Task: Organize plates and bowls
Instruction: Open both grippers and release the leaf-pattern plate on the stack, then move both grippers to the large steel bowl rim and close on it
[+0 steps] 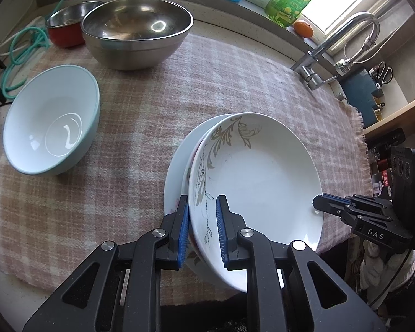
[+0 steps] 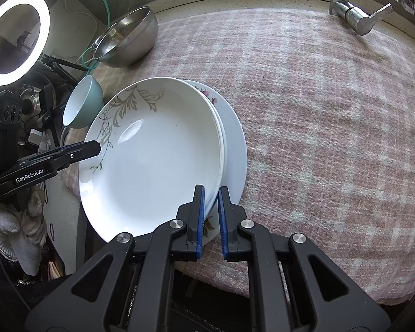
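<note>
A white plate with a grey leaf pattern (image 1: 262, 182) (image 2: 157, 160) tops a stack at the near edge of the checked cloth (image 1: 235, 83). Under it lie a flowered plate (image 2: 207, 94) and a plain white plate (image 2: 235, 144). My left gripper (image 1: 202, 203) is shut on the near-left rim of the upper plates, and the plain bottom plate (image 1: 174, 177) lies outside its left finger. In the right wrist view my right gripper (image 2: 210, 189) is shut on the opposite rim, with the flowered plate showing between its fingers. Each view shows the other gripper at the plate's far rim.
A pale blue bowl (image 1: 52, 119) (image 2: 83, 105) sits left of the stack. Behind it stand a large steel bowl (image 1: 137, 30) and a red-sided steel bowl (image 1: 69, 25). A faucet (image 1: 345, 41), a green bottle (image 1: 290, 0) and an orange (image 1: 303, 29) line the back. A ring light (image 2: 13, 38) glows at left.
</note>
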### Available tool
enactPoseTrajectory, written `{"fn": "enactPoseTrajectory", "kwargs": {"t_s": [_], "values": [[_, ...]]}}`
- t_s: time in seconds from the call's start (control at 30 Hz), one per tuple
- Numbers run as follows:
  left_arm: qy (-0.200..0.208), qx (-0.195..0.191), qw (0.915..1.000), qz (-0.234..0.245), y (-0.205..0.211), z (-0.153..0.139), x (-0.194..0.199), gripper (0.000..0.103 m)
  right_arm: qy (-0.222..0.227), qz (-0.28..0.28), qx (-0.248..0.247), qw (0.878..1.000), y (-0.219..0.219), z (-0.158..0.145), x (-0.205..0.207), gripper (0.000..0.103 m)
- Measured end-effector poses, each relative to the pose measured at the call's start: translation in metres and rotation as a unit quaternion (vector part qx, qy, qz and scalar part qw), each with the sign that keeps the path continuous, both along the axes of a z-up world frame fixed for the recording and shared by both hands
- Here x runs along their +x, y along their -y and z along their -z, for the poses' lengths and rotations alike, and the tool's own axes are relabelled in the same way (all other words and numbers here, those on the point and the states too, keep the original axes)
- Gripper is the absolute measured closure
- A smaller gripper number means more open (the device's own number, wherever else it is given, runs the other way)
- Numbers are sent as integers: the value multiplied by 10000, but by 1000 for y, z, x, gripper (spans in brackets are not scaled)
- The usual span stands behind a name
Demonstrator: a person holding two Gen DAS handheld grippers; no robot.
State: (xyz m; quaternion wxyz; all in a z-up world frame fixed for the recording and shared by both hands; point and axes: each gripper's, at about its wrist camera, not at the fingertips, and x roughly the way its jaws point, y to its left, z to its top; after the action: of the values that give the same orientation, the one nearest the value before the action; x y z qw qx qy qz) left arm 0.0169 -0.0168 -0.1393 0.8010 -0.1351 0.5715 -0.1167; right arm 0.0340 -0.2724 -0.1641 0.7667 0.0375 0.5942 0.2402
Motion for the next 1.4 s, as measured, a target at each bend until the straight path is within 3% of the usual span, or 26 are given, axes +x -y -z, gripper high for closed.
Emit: {"fn": "enactPoseTrajectory", "kwargs": {"t_s": [0.97, 1.13, 1.37, 1.4], "values": [[133, -15, 9999, -58, -13, -11, 2, 85, 105, 256, -13, 9996, 5, -9, 4, 92], [224, -64, 9996, -163, -23, -17, 4, 85, 177, 397, 111, 9990, 8, -18, 9, 80], [389, -8, 9985, -373, -41, -26, 7, 82, 330, 517, 296, 9977, 5, -31, 18, 73], [422, 12, 9983, -406, -44, -28, 8, 82, 360, 537, 329, 9974, 4, -33, 20, 68]]}}
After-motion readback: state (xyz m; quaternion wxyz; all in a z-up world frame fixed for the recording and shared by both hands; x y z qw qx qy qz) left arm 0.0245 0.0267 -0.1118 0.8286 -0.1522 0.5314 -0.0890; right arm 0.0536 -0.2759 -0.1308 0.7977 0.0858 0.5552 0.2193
